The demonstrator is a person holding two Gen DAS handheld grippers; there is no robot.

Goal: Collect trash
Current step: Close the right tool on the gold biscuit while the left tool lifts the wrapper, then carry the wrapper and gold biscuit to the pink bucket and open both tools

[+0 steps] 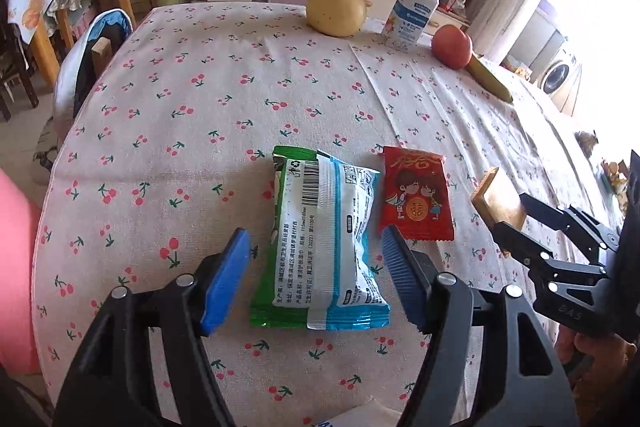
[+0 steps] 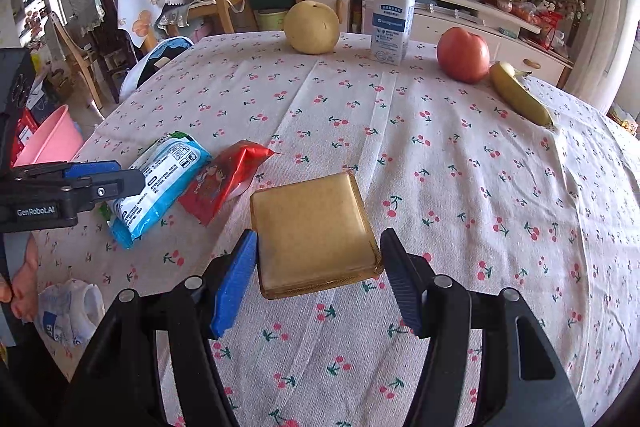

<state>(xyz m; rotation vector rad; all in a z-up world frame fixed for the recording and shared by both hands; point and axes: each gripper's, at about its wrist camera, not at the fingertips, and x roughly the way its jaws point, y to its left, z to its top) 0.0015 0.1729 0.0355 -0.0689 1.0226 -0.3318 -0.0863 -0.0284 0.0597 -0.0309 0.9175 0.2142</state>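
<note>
A white, blue and green tissue pack (image 1: 328, 239) lies flat on the cherry-print tablecloth (image 1: 192, 115). My left gripper (image 1: 315, 233) is open around it, with a blue pad on either side and a small gap at each. In the right wrist view that gripper (image 2: 120, 175) hovers over the pack (image 2: 160, 183). A red candy wrapper (image 1: 416, 199) lies just right of the pack. My right gripper (image 2: 318, 239) is shut on a flat gold box (image 2: 316, 227), pads at its near corners. From the left wrist view the box (image 1: 498, 201) is tilted off the cloth.
At the table's far side stand a yellow pear (image 2: 314, 27), a white milk bottle (image 2: 392, 19), a red apple (image 2: 463, 55) and a banana (image 2: 520, 99). A pink basin (image 2: 52, 139) sits below the left edge. A crumpled plastic bottle (image 2: 68, 311) lies at the near left corner.
</note>
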